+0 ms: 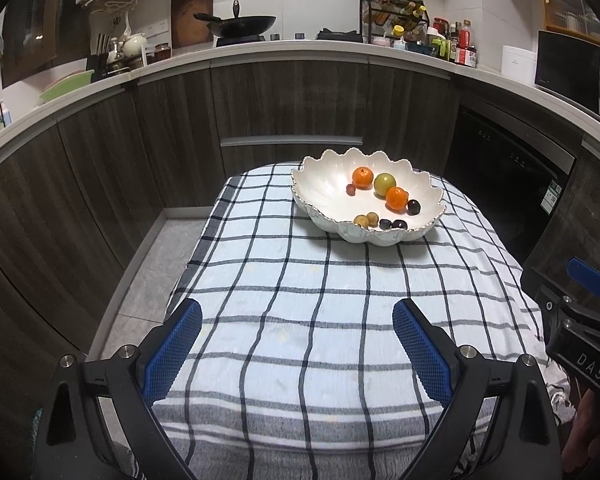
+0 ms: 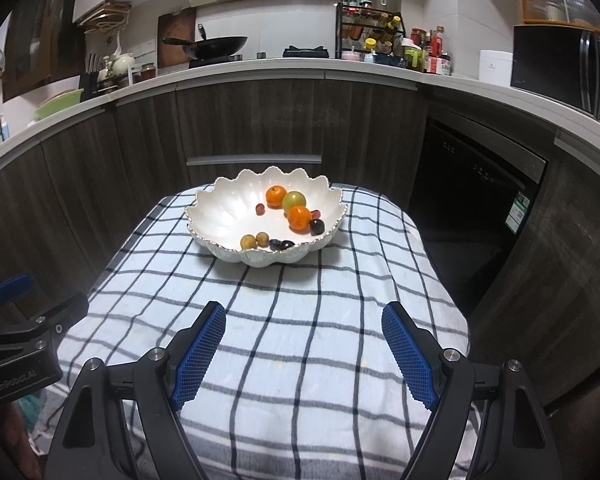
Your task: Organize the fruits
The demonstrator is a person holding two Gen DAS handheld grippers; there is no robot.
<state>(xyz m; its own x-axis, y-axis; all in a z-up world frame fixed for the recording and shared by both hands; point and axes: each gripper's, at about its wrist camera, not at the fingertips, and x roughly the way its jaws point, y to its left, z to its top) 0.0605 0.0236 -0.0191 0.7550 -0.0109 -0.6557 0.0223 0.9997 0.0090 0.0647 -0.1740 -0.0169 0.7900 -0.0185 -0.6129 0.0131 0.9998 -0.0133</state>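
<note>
A: Left gripper (image 1: pixel 297 320)?
B: Fingers spread, holding nothing, above the cloth (image 1: pixel 300 300) near of the bowl (image 1: pixel 324 196); right gripper (image 2: pixel 303 324) likewise, jaws apart and empty.

A: Bowl contents, left to right?
B: Small red fruit (image 2: pixel 260 209); two tan fruits (image 2: pixel 255 239); two oranges (image 2: pixel 276 196); green fruit (image 2: pixel 294 201) between them; dark plums (image 2: pixel 317 227) at the bowl's right.

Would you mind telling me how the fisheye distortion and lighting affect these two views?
Left wrist view: the countertop bows into an arc, corners vignette black, and the shell-shaped bowl stays sharp. Right wrist view: the same bowing, with soft glare on the bowl's white interior and a faint shadow beneath it.
</note>
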